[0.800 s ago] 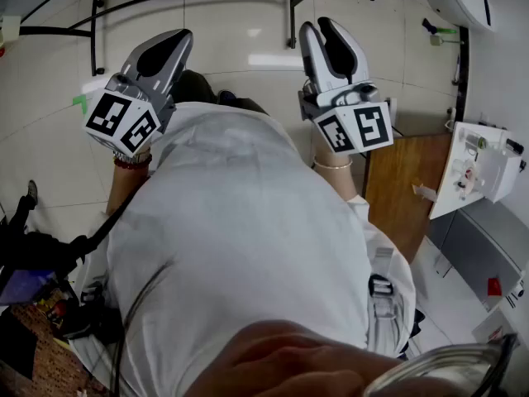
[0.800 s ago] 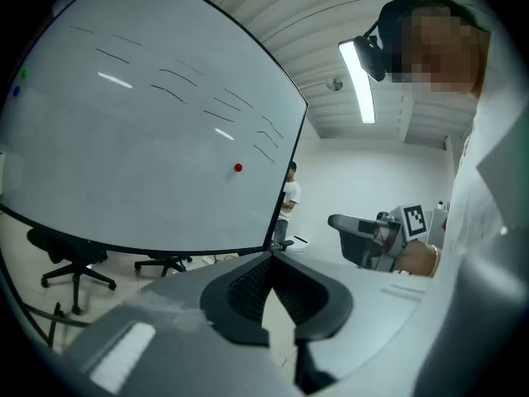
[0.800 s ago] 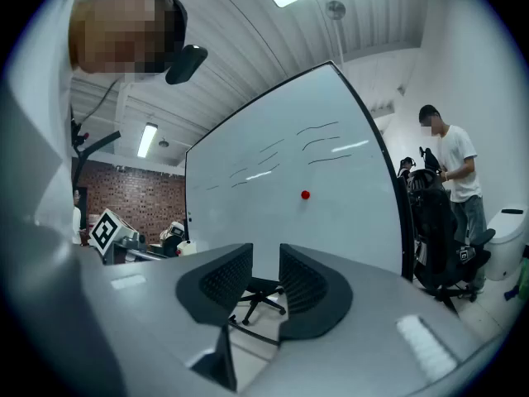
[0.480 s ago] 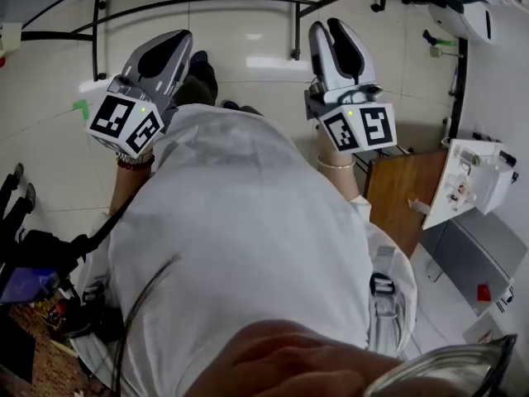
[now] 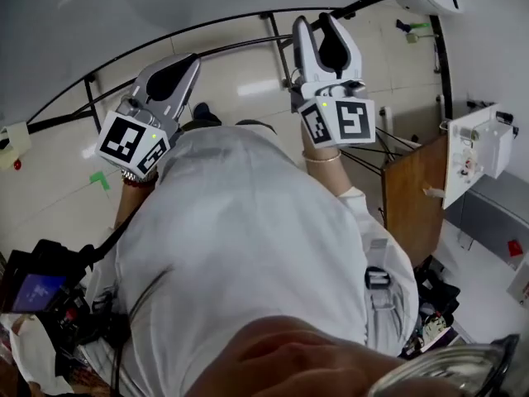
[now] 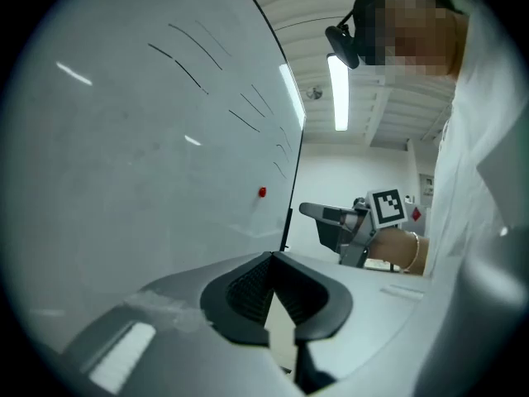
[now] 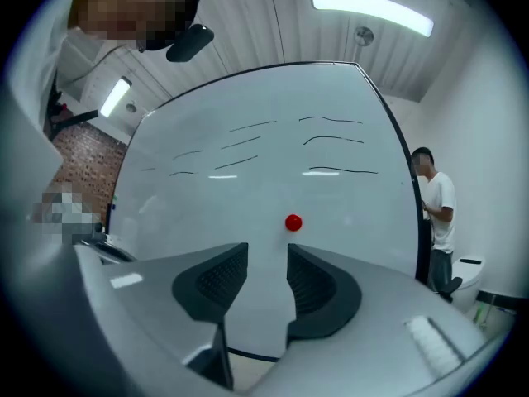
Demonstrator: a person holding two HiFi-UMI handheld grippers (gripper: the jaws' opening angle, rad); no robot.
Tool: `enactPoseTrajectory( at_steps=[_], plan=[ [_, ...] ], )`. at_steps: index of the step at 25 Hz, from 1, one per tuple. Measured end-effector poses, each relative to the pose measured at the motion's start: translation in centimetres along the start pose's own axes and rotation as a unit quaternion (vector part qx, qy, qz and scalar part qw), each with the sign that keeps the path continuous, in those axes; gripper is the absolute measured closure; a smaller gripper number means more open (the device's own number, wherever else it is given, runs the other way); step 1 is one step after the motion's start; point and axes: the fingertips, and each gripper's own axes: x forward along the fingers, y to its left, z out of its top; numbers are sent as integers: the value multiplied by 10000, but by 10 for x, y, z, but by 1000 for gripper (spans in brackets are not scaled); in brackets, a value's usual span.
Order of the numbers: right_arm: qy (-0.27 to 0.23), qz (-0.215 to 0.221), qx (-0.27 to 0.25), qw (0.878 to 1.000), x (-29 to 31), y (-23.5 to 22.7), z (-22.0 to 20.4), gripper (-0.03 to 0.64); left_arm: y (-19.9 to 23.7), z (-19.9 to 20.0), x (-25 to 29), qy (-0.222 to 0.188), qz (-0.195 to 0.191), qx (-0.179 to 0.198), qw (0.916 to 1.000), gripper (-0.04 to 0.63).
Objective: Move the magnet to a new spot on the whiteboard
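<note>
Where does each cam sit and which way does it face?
Head view: on the head, steeply down; white shirt, left tool, right tool.
Left gripper view: on left tool, skims along whiteboard; own shut jaws, right tool.
Right gripper view: on right tool, squarely facing whiteboard; own open jaws.
Shared: both gripper views see the red magnet.

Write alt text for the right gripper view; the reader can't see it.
The right tongs stand open and empty, aimed at a whiteboard. In the picture a small red magnet sits on the board just above the gap between them, untouched. Faint dark lines cross the board's upper part, and a person in a white shirt stands at its right edge.
</note>
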Motion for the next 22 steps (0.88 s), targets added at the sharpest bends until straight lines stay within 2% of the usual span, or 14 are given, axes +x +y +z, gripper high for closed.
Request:
enactPoseTrajectory(
  at_steps=[4, 9, 13, 16, 19, 22],
  plan=[
    [-60, -422, -259, 9988, 35, -34, -8, 451, 18, -9, 40, -10, -393, 75, 9992, 594],
    [-181, -278, -237, 9992, 77, -64, -2, 451, 33, -3, 64, 165, -591, 140, 9980, 594],
    [-158, -305, -546, 9979, 87, -73, 6, 451, 24, 11, 74, -181, -804, -263, 9963, 595],
    [-241, -295, -591, 9975, 100, -72, 11, 451, 22, 19, 83, -123, -926, -107, 9956, 594],
    [-294, -339, -838, 9955, 106, -69, 13, 451, 26, 27, 88, -105, -915, 102, 9957, 595],
    [-332, -363, -1108, 9926, 100, -61, 13, 488, 40, 23, 86, -96, -687, -122, 9975, 595]
  ],
)
